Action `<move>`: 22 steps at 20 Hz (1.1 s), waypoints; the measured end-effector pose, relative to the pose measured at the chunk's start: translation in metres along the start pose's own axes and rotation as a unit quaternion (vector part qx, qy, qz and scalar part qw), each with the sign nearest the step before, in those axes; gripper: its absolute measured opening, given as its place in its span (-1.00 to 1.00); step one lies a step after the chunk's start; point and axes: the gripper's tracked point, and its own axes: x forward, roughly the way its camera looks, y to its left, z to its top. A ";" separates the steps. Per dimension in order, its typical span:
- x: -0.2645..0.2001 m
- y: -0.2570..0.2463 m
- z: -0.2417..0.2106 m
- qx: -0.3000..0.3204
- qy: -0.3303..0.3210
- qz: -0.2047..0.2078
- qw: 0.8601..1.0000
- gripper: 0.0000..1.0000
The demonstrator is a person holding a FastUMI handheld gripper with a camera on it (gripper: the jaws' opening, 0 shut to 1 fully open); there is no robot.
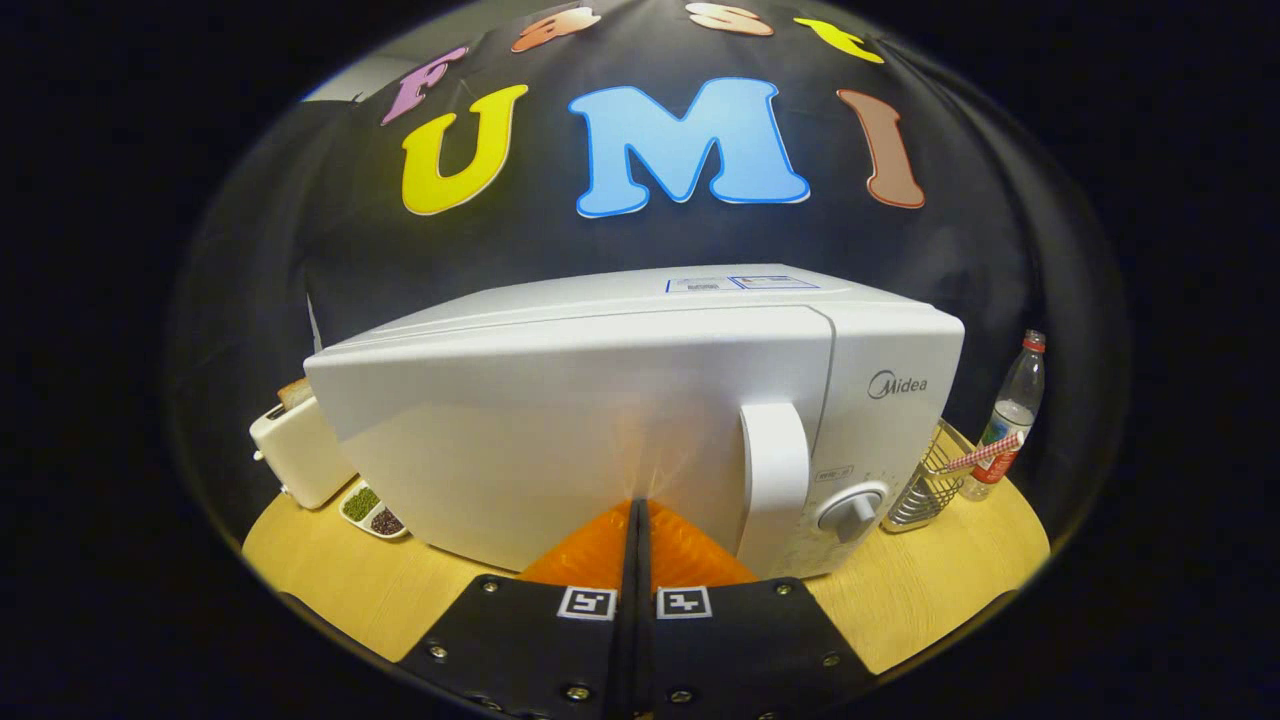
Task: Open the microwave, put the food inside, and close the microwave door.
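Note:
A white microwave (600, 400) stands on the wooden table (330, 590), its door closed flush with the body. My gripper (638, 505) is shut with nothing between its fingers, and the fingertips touch or nearly touch the door's front face. The door's upright white handle (775, 480) lies just right of the fingertips. Further right, low on the control panel, is the round dial (850, 512). The oven's inside is hidden behind the door.
A white toaster (295, 450) with a slice of bread in it stands left of the microwave, with a small dish of green and dark grains (373, 512) before it. Right of the microwave are a wire rack (925, 485) and a clear plastic bottle (1010, 420).

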 end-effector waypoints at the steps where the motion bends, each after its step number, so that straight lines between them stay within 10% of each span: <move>1: -0.002 0.000 0.002 0.003 0.000 -0.006 1.000 -0.99; 22: -0.227 0.043 0.048 -0.014 -0.134 -0.040 0.990 -0.99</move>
